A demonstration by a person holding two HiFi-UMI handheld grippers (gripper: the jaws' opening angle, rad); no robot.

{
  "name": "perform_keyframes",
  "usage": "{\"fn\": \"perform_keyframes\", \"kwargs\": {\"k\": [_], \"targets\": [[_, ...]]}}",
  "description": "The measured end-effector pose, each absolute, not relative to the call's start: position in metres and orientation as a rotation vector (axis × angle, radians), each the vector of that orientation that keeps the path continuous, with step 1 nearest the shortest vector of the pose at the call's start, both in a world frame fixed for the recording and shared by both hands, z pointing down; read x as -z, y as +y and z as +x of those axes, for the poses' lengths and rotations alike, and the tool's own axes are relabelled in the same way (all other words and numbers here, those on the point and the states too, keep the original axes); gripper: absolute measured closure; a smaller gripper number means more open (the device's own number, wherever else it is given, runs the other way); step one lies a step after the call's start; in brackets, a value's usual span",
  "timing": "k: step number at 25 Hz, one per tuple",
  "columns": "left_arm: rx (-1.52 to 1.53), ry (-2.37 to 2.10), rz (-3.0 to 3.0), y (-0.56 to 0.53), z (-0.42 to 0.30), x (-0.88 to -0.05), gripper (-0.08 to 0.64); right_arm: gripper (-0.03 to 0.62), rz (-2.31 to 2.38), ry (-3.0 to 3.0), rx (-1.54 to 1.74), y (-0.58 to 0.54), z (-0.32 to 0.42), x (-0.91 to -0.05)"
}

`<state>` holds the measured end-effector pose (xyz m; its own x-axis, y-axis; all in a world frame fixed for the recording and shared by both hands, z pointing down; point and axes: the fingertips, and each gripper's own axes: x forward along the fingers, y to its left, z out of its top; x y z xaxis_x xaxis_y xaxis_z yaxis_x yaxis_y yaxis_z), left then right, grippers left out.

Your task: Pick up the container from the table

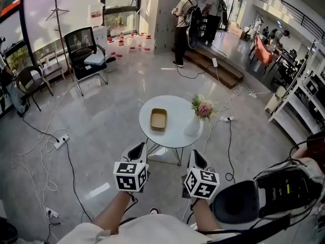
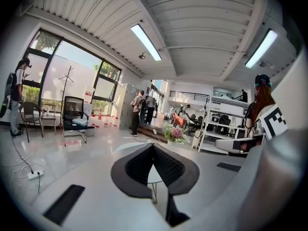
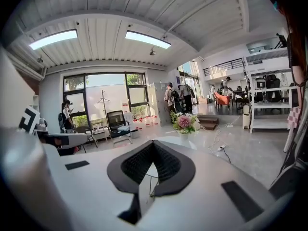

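A shallow tan container lies on the left part of a small round white table. A white vase with pink flowers stands on the table's right side. Both grippers hover short of the table's near edge, pointing at it. My left gripper is shut with nothing in it, its jaw tips meeting. My right gripper is also shut and empty. The flowers show beyond the jaws in both gripper views; the container is hidden there.
Cables and a power strip lie on the grey floor left of the table. A black chair stands at the far left, steps and two people at the back, white shelving on the right.
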<state>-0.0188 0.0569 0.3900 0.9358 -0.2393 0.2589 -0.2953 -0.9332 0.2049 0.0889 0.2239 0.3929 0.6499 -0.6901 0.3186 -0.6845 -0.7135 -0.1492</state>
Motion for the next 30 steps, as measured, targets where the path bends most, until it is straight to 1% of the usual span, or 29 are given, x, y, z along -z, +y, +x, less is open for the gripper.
{"fn": "perform_keyframes", "kwargs": {"k": [10, 18, 24, 30], "targets": [[-0.327, -0.457, 2.854, 0.046, 0.006, -0.386, 0.543, 0.568, -2.803, 1.261, 0.558, 0.206, 0.115, -0.395], [-0.423, -0.484, 2.847, 0.050, 0.008, -0.401, 0.543, 0.568, -2.753, 1.287, 0.641, 0.199, 0.122, -0.413], [-0.443, -0.535, 2.799, 0.034, 0.005, -0.413, 0.543, 0.568, -2.749, 1.301, 0.653, 0.189, 0.124, -0.420], [-0.419, -0.531, 2.795, 0.014, 0.020, -0.414, 0.543, 0.568, -2.762, 1.297, 0.676, 0.174, 0.137, -0.426]]}}
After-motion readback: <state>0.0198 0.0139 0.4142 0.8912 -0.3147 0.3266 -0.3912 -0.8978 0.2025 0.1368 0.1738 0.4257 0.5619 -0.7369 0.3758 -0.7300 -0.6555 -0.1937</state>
